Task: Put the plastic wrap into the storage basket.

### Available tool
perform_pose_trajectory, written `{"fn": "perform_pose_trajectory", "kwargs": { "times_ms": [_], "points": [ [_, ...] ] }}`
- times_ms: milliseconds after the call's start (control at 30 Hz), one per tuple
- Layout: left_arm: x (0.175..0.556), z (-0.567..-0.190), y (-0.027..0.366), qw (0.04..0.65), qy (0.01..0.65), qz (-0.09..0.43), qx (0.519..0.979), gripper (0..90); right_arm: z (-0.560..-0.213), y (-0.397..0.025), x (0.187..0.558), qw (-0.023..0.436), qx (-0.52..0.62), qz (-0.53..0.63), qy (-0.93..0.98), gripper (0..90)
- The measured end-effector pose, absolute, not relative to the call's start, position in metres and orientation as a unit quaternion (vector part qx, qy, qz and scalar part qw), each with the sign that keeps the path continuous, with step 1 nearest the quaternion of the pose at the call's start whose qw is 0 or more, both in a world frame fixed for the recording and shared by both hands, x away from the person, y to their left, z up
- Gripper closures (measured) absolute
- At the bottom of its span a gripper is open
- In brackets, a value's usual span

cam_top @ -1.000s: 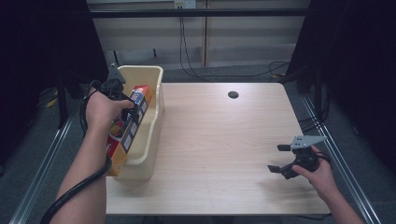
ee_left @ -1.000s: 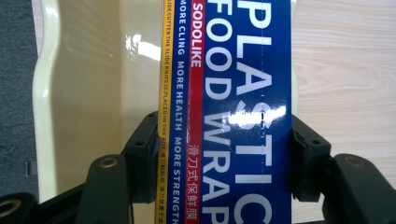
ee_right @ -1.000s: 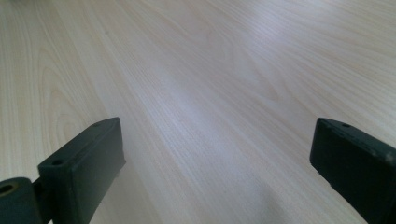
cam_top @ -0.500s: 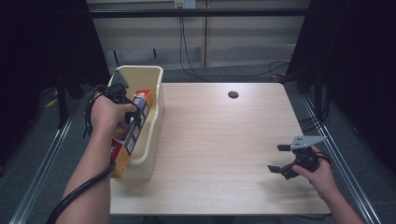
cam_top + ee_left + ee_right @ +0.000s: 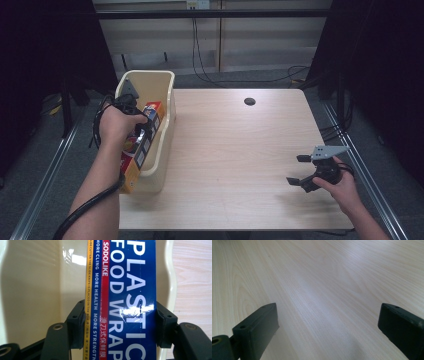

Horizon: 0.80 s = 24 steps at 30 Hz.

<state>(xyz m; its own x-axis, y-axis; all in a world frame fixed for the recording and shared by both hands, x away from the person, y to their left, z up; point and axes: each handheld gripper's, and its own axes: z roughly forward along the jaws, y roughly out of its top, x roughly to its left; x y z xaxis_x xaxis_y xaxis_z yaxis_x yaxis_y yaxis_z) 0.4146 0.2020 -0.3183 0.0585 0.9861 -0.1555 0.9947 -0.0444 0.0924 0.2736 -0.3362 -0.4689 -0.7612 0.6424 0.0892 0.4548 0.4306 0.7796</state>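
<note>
Right, my left gripper (image 5: 120,322) is clamped across the plastic wrap box (image 5: 122,290), one jaw pressed on each long side, and that box sits inside the cream bin (image 5: 167,117) at the left edge of the table (image 5: 240,165). From the high view the box (image 5: 145,137) runs lengthways along the bin, its far end near the bin's right wall and its near end poking out over the bin's front rim. Through the left gripper view I see bare cream floor to one side of the box, while the other side is almost against the bin's wavy wall, with pale wood just past that rim. So room inside the bin is tight on the table side, looser on the other. My left hand (image 5: 117,125) is over the bin's left rim, cable trailing off the table edge. Well apart from the bin, my right gripper (image 5: 300,170) is low near the table's right front corner, jaws spread wide with nothing between them, just wood grain. Between bin and right gripper the tabletop is open; a dark round hole (image 5: 249,101) lies toward the far edge.
</note>
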Motion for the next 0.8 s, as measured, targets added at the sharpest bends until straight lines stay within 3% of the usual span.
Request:
{"fn": "perform_pose_trajectory", "kwargs": {
  "times_ms": [800],
  "points": [
    [0.417, -0.329, 0.202, 0.082, 0.685, -0.044, 0.723, 39.6, -0.469, -0.337, 0.274, 0.113, 0.327, 0.420, 0.839, 2.7]
  ]
}}
